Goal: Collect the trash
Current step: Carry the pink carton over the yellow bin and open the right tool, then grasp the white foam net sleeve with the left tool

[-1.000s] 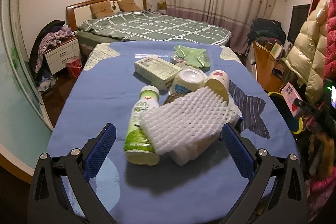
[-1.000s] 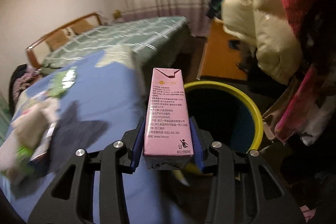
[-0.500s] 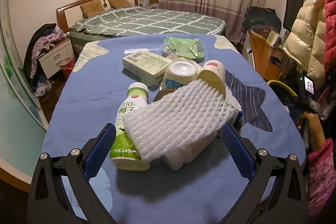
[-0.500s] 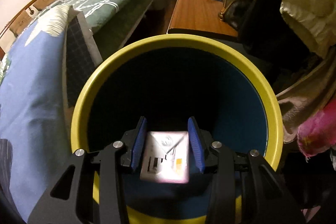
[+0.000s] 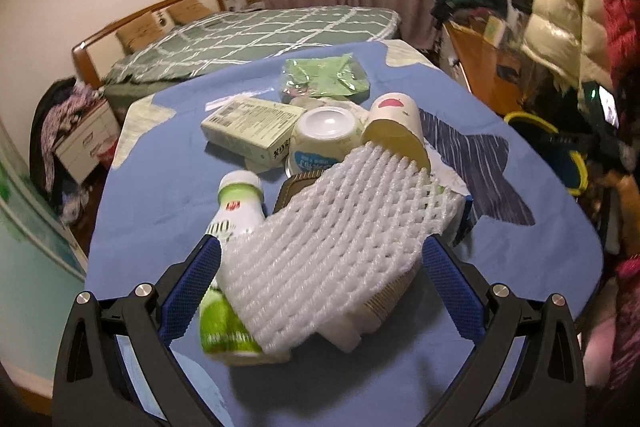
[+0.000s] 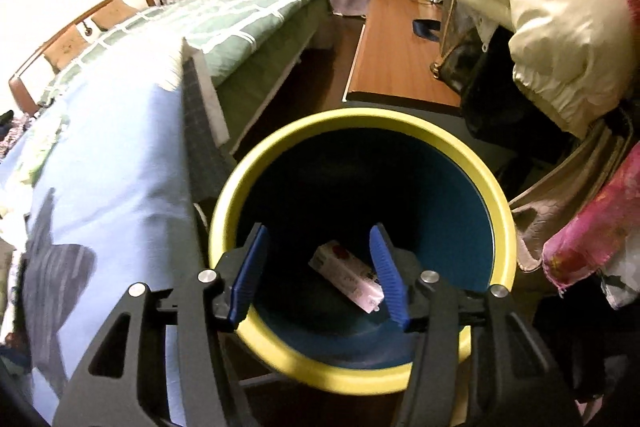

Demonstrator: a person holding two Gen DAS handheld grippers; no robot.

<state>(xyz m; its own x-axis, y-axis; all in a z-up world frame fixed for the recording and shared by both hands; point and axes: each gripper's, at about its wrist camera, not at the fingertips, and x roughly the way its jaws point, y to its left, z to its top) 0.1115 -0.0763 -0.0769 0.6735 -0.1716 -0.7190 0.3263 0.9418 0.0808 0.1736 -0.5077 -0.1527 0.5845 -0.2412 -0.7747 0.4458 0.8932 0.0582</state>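
Right wrist view: carton lies in the bin

The right gripper hangs above the yellow-rimmed bin with its jaws apart and empty; the pink carton lies on the bin's floor. The left gripper is spread wide over the blue table, flanking a white foam net draped across a green bottle, near a paper cup and a box
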